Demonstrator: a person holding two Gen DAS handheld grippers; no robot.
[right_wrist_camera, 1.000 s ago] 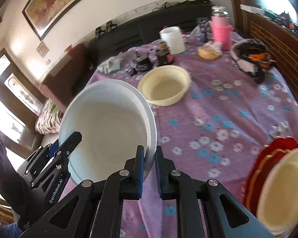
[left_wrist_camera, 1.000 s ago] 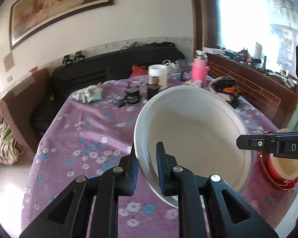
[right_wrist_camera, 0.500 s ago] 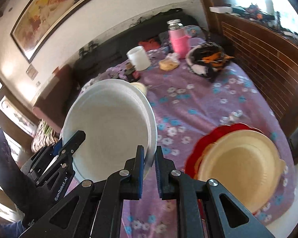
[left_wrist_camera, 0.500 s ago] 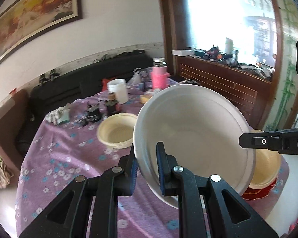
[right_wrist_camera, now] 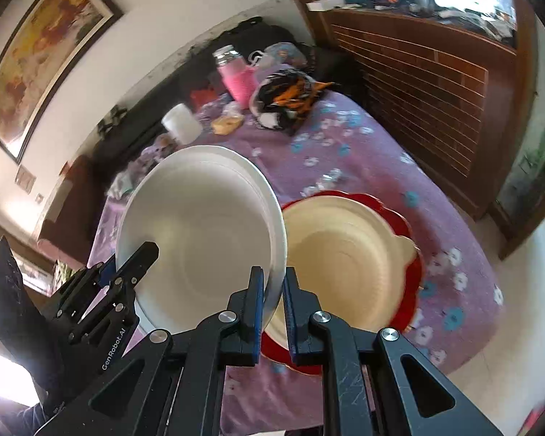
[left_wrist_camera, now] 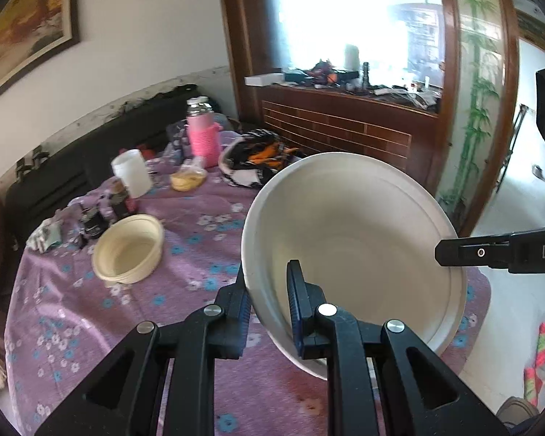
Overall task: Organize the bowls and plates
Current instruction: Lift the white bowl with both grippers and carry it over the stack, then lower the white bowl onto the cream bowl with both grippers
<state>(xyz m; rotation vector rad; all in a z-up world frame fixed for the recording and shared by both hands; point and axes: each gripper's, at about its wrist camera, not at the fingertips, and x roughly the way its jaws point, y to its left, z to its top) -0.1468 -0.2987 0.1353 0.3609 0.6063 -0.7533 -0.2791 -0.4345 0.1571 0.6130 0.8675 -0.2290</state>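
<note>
Two hand-held grippers, left [left_wrist_camera: 269, 303] and right [right_wrist_camera: 273, 305], we log clamped on one white bowl [right_wrist_camera: 200, 232] above floral purple desk [right_wrist_camera: 363, 152]; cream bowl [left_wrist_camera: 129, 249], pink bottle [left_wrist_camera: 202, 136] behind.

We see table [left_wrist_camera: 185, 254] under purple floral cloth [right_wrist_camera: 363, 152]. Near its middle sits cream bowl [left_wrist_camera: 129, 250], upright. Behind it cluster small dark jars [left_wrist_camera: 105, 214], with white cup [left_wrist_camera: 131, 172] just beyond. Toward far edge: pink-wrapped bottle [left_wrist_camera: 202, 138], bagged yellowish food [left_wrist_camera: 187, 180] beside it, black-and-orange bundle [left_wrist_camera: 258, 158] to right. At near right edge red plate [right_wrist_camera: 403, 218] lies flat, cream plate [right_wrist_camera: 348, 265] stacked on it. We note crumpled pale item [left_wrist_camera: 45, 234] at left edge.
</note>
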